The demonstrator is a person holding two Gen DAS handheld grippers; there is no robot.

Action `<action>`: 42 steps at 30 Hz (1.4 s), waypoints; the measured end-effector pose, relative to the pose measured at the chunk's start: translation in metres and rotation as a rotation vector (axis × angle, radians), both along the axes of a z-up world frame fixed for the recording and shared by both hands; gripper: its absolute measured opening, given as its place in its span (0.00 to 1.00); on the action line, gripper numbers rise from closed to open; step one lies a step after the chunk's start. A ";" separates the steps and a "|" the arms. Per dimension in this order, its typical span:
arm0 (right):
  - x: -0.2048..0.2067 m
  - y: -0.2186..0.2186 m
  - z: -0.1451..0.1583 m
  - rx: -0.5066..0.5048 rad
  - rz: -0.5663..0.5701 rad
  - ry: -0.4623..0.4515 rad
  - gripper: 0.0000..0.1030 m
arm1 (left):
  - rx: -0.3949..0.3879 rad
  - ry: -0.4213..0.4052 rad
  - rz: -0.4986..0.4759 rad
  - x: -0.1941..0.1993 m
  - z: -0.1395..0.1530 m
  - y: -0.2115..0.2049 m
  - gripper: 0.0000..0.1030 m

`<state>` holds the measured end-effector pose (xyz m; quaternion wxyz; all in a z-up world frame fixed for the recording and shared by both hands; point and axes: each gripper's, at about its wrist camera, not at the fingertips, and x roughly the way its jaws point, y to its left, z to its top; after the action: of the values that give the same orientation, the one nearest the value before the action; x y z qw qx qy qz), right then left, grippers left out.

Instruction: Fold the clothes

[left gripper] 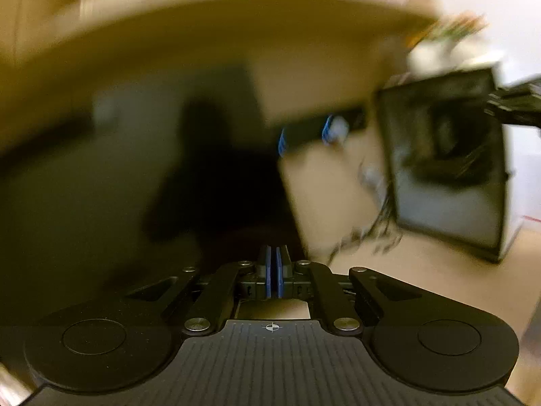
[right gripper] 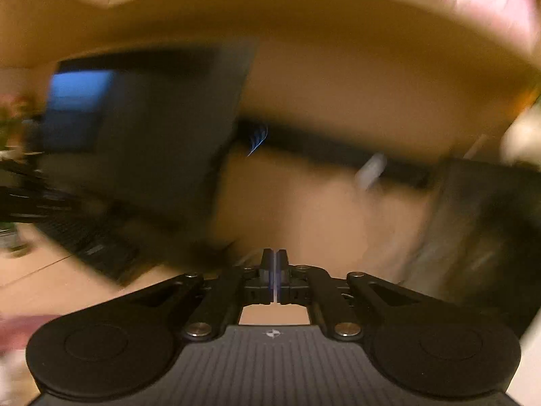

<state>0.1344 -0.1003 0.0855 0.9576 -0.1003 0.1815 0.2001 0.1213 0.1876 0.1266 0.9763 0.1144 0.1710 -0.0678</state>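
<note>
Both views are heavily motion-blurred. My left gripper (left gripper: 274,257) has its blue pads pressed together, and a dark garment (left gripper: 142,176) hangs or stretches right in front of it; the fingertips seem to pinch its edge. My right gripper (right gripper: 274,258) is also shut, with the dark garment (right gripper: 159,135) spread to its left and reaching down to its fingertips. Blur hides whether cloth sits between either pair of pads. The right gripper shows at the right edge of the left wrist view (left gripper: 514,105).
A light wooden round table (left gripper: 236,27) curves across the top of both views. A dark box-like object (left gripper: 446,162) stands on the pale floor at the right in the left wrist view. A blurred plant (left gripper: 449,30) stands beyond it.
</note>
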 end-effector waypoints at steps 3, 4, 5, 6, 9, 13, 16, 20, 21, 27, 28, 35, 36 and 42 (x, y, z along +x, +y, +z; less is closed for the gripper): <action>0.012 0.010 -0.054 -0.002 0.128 0.210 0.23 | -0.109 0.152 0.038 0.042 -0.048 0.012 0.04; 0.013 0.013 -0.073 -0.006 0.173 0.274 0.24 | -0.159 0.187 0.025 0.045 -0.062 0.016 0.04; 0.015 0.015 -0.091 -0.007 0.224 0.343 0.26 | -0.199 0.212 0.016 0.047 -0.072 0.018 0.04; 0.018 0.016 -0.105 -0.001 0.270 0.404 0.28 | -0.222 0.235 0.004 0.049 -0.079 0.019 0.04; 0.034 0.016 -0.127 0.061 0.425 0.587 0.54 | -0.261 0.297 -0.067 0.050 -0.093 0.018 0.10; 0.058 0.024 -0.145 0.056 0.480 0.692 0.64 | -0.135 0.393 -0.241 0.048 -0.099 0.004 0.51; 0.063 0.035 -0.163 0.017 0.457 0.740 0.40 | -0.055 0.441 -0.265 0.037 -0.110 0.001 0.55; 0.052 0.049 -0.183 -0.072 0.397 0.718 0.12 | -0.065 0.502 -0.293 0.032 -0.125 0.007 0.59; 0.051 0.052 -0.181 -0.089 0.379 0.700 0.08 | -0.068 0.516 -0.308 0.031 -0.129 0.007 0.60; 0.055 0.083 -0.182 -0.210 0.327 0.589 0.08 | -0.022 0.613 -0.366 0.048 -0.157 -0.006 0.67; 0.057 0.090 -0.184 -0.229 0.328 0.574 0.08 | -0.019 0.616 -0.358 0.048 -0.159 -0.006 0.67; 0.122 0.134 -0.189 -0.398 0.264 0.380 0.08 | -0.127 0.591 -0.193 0.047 -0.169 0.021 0.75; 0.134 0.140 -0.190 -0.424 0.253 0.349 0.08 | -0.155 0.589 -0.157 0.048 -0.169 0.028 0.76; 0.190 0.122 -0.161 -0.325 0.218 0.326 0.36 | -0.245 0.581 -0.027 0.058 -0.167 0.055 0.77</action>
<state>0.3240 0.0219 -0.0755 0.8597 -0.2383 0.3514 0.2839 0.1791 0.2424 -0.0405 0.8921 -0.0261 0.4318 -0.1306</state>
